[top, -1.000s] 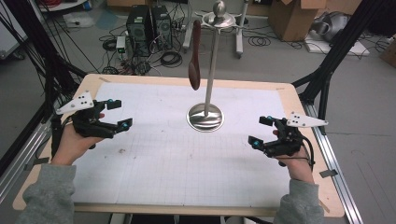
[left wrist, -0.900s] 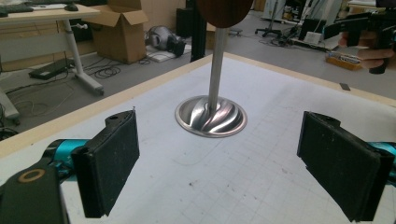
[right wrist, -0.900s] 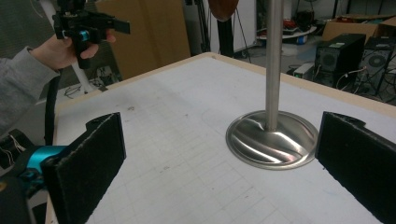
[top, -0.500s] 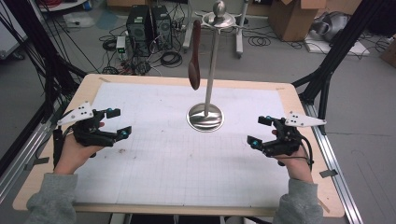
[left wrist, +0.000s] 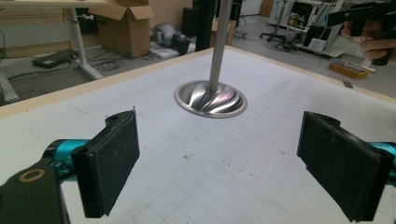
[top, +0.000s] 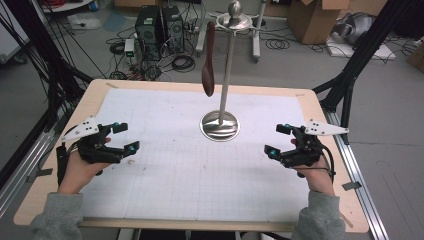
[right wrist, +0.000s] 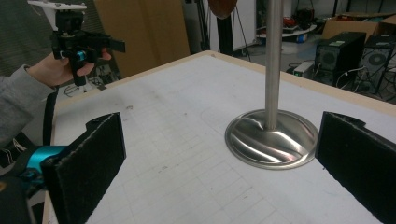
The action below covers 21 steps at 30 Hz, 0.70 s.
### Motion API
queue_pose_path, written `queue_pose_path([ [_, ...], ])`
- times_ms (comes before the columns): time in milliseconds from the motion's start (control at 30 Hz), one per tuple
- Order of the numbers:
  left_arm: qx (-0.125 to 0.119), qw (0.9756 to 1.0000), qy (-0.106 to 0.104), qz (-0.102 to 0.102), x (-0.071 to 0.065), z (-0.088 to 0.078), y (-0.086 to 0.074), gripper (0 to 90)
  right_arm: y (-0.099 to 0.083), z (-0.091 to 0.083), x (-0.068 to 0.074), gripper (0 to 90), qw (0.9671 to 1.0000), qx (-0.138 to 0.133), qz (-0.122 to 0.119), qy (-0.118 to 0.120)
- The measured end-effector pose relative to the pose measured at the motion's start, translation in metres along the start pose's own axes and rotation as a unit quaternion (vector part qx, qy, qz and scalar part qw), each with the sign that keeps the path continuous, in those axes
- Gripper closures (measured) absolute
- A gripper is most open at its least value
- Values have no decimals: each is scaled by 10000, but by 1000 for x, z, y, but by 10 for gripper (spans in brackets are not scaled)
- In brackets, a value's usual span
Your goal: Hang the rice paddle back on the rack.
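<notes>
Steel stand [top: 220, 125] holds a spoon [top: 208, 75], cropped in right gripper view; both tongs [top: 125, 137] [top: 278, 139] gape, empty.

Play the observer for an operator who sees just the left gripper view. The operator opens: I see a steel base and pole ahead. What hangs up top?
Observer: A brown spoon hangs bowl down from the stand, beside the pole.
Operator: Is the other gripper holding anything?
Observer: No. The right gripper has its fingers apart with nothing between them.
Operator: Where is mine on the table?
Observer: The left gripper is near the left edge of the mat, well apart from the stand.
</notes>
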<state>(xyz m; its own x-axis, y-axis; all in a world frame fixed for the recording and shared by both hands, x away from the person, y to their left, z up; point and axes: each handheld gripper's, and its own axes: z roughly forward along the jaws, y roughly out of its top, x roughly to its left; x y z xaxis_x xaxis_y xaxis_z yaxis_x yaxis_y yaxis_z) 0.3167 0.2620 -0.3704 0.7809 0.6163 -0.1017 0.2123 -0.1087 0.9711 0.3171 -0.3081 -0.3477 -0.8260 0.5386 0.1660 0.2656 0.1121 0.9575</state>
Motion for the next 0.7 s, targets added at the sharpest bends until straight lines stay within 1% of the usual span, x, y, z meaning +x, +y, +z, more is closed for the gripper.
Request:
queue_pose_path([
  [100, -17, 10000, 57, -20, 1, -3, -2, 133, 0, 0, 0, 4, 10000, 2, 2, 6],
  [200, 79, 9998, 176, 42, 3, -6, -5, 134, 0, 0, 0, 4, 10000, 21, 1, 7],
  [300, 160, 9993, 323, 27, 7, -9, -11, 134, -1, 1, 0, 4, 10000, 64, 7, -25],
  [367, 195, 9989, 431, -22, 11, -12, -15, 134, -1, 1, 0, 4, 10000, 69, -18, -49],
  [467, 259, 9983, 514, -78, 15, -16, -19, 134, -1, 0, -1, 4, 9999, 76, -32, -86],
  [600, 272, 9973, 660, -186, 19, -21, -23, 134, -1, -1, -1, 4, 9999, 57, -36, -134],
  [700, 333, 9964, 761, -187, 20, -25, -24, 134, -1, 1, 0, 4, 9999, 69, -60, -143],
])
